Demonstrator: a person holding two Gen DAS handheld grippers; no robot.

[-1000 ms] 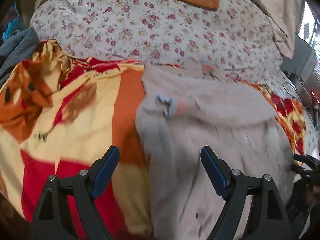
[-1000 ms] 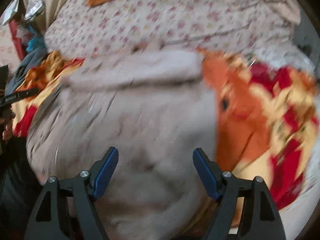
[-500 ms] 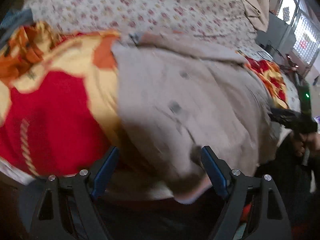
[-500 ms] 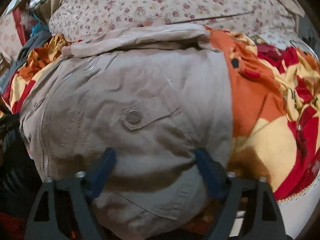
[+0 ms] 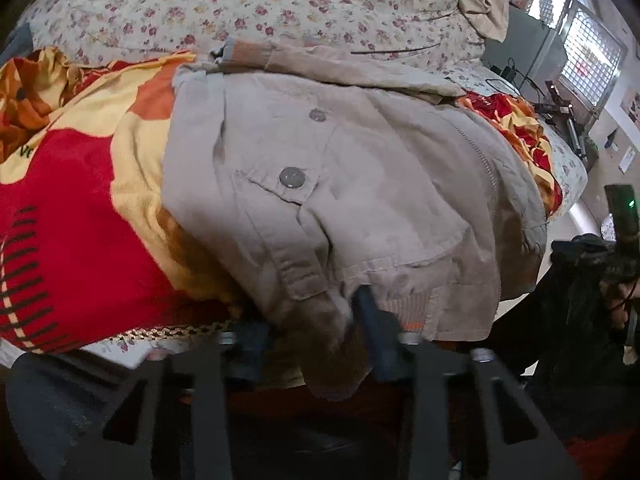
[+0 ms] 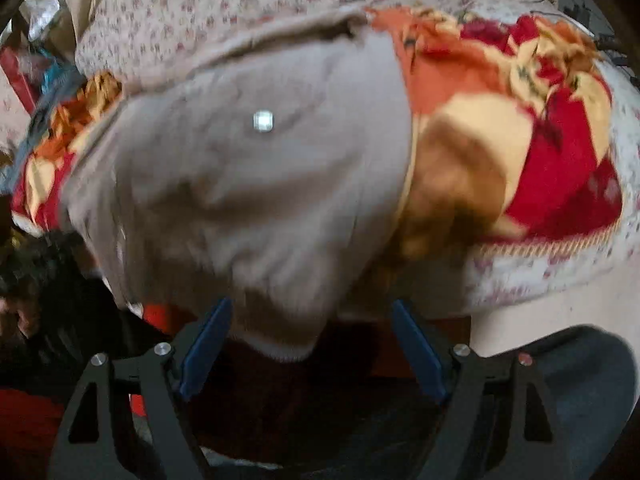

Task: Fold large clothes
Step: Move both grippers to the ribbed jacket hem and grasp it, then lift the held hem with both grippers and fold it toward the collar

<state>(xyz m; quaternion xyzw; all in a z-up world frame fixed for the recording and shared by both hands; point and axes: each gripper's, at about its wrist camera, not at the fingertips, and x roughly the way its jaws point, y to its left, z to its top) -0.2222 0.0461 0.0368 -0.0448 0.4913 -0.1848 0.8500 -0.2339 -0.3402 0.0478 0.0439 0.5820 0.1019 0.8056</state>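
Note:
A beige-grey jacket [image 5: 360,184] with snap buttons and a zip lies spread on a red, yellow and orange blanket [image 5: 80,208]. Its hem hangs over the bed's near edge. My left gripper [image 5: 306,312] is at the hem's left corner; its jaws are closing, and the ribbed hem is bunched and pinched between them. In the right wrist view, which is blurred, the jacket [image 6: 240,184] fills the middle. My right gripper [image 6: 311,306] is at the hem's other end; its jaws stand wide and are closing slightly. The hem sags between the blue pads [image 6: 208,344] without touching them.
A floral bedsheet [image 5: 280,8] covers the far bed beyond the blanket [image 6: 560,160]. At the right of the left wrist view are a window [image 5: 580,48], cables and small devices [image 5: 560,108], and the other hand-held gripper [image 5: 620,216]. A person's dark trousers [image 6: 580,380] are below the bed edge.
Both grippers came down from over the jacket's middle to its near hem. The left jaws went from wide apart to nipped on the hem corner. The right jaws stayed wide.

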